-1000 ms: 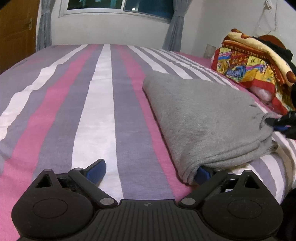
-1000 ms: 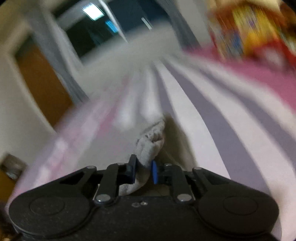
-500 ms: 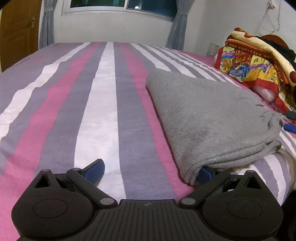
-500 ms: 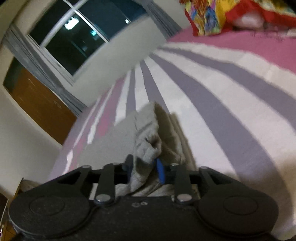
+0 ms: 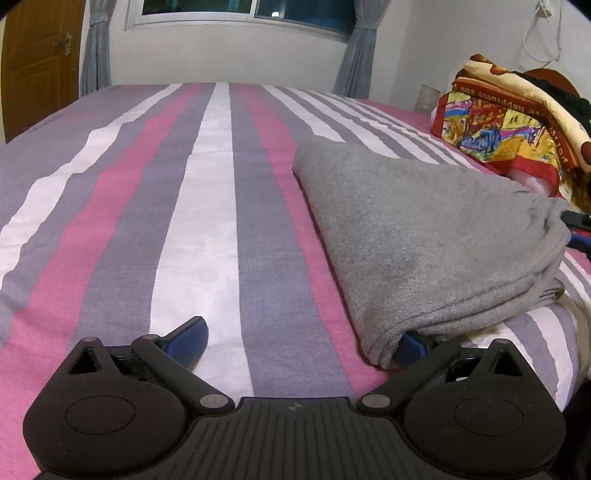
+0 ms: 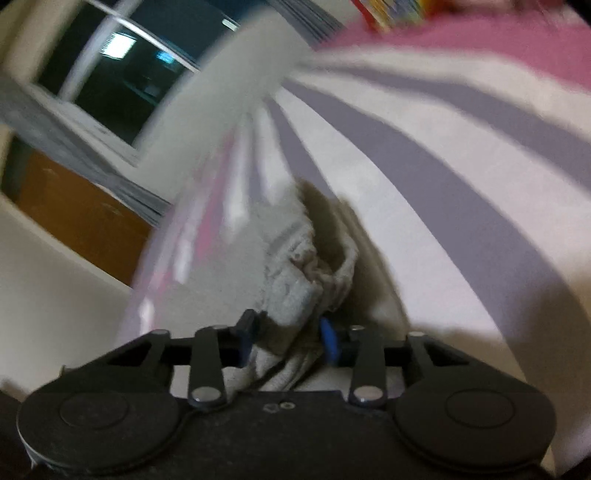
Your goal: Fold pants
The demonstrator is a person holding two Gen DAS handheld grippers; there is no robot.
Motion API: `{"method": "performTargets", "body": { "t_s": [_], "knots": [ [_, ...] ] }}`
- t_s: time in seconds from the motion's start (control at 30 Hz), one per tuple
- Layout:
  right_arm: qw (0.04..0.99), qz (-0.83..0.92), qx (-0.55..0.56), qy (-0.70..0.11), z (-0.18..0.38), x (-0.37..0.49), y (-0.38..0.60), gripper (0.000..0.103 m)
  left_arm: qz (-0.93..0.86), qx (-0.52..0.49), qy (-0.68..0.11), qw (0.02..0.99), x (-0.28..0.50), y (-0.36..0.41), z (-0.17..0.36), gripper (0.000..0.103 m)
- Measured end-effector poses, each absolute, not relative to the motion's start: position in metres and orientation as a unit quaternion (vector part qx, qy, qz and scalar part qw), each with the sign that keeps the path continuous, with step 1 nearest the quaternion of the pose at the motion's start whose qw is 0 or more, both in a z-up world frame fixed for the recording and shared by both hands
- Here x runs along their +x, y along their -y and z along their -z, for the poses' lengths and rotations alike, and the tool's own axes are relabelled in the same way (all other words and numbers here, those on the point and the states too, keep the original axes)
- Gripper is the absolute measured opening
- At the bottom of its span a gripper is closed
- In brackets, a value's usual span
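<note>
Left wrist view. My left hand-held gripper [image 5: 301, 338] sits low over the bed [image 5: 192, 206], jaws spread wide. The left blue pad [image 5: 186, 338] rests on a white stripe, clear of any cloth. The right blue pad [image 5: 410, 347] is tucked under the near corner of the folded grey pants [image 5: 424, 236]; nothing is pinched between the two pads. The pants lie as a flat folded stack on the right half of the striped sheet, bunched end toward the right edge. A bright patterned blanket [image 5: 502, 125] is heaped beyond them. A window [image 5: 243, 9] and a wooden door [image 5: 37, 55] stand at the back.

Right wrist view, blurred. My right hand-held gripper [image 6: 288, 338] is narrow and closing, and a gathered ridge of the grey pants [image 6: 295, 273] fills the gap between its pads. The cloth presses against both blue pads. Purple, white and pink stripes of the bed [image 6: 461, 177] run beyond it.
</note>
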State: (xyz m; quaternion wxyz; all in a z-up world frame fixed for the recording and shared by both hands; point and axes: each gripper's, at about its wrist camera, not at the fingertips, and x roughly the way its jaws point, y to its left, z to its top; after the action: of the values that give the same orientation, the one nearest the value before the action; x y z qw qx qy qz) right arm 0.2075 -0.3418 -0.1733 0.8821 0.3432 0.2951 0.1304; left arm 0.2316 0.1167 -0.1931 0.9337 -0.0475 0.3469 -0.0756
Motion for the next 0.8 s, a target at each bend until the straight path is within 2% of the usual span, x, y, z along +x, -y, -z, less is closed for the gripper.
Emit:
{"method": "performTargets", "body": {
  "t_s": [0.07, 0.13, 0.17, 0.3, 0.4, 0.47, 0.57, 0.6, 0.67, 0.73, 0.8],
  "knots": [
    [0.889, -0.117, 0.334, -0.289, 0.180, 0.203, 0.345, 0.021, 0.078, -0.046, -0.348, 0.933, 0.233, -0.116, 0.194, 0.103],
    [0.866, -0.096, 0.338, -0.355, 0.207, 0.217, 0.350, 0.024, 0.078, -0.044, -0.352, 0.932, 0.234, -0.115, 0.194, 0.103],
    [0.857, -0.104, 0.359, -0.356, 0.213, 0.218, 0.355, 0.025, 0.079, -0.041, -0.356, 0.930, 0.233, -0.114, 0.193, 0.103],
    [0.881, -0.103, 0.324, -0.329, 0.190, 0.206, 0.358, 0.033, 0.098, -0.001, -0.375, 0.922, 0.212, -0.120, 0.179, 0.103],
    [0.925, -0.107, 0.230, -0.282, 0.163, 0.196, 0.351, 0.033, 0.106, -0.074, -0.349, 0.928, 0.209, -0.141, 0.163, 0.103],
    [0.933, -0.117, 0.189, -0.283, 0.154, 0.210, 0.341, 0.033, 0.107, -0.122, -0.324, 0.932, 0.225, -0.144, 0.152, 0.103],
    [0.939, -0.118, 0.144, -0.289, 0.153, 0.238, 0.324, 0.035, 0.112, -0.120, -0.332, 0.929, 0.264, -0.125, 0.154, 0.103],
    [0.940, -0.111, 0.127, -0.297, 0.156, 0.246, 0.319, 0.039, 0.112, -0.114, -0.351, 0.922, 0.278, -0.118, 0.162, 0.103],
    [0.930, -0.081, 0.078, -0.350, 0.173, 0.266, 0.308, 0.040, 0.106, -0.099, -0.399, 0.906, 0.301, -0.109, 0.182, 0.103],
    [0.923, -0.073, 0.074, -0.371, 0.182, 0.278, 0.308, 0.049, 0.106, -0.105, -0.398, 0.905, 0.308, -0.110, 0.178, 0.103],
    [0.926, -0.081, 0.078, -0.359, 0.170, 0.278, 0.313, 0.050, 0.108, -0.112, -0.381, 0.911, 0.315, -0.113, 0.169, 0.103]
  ]
}}
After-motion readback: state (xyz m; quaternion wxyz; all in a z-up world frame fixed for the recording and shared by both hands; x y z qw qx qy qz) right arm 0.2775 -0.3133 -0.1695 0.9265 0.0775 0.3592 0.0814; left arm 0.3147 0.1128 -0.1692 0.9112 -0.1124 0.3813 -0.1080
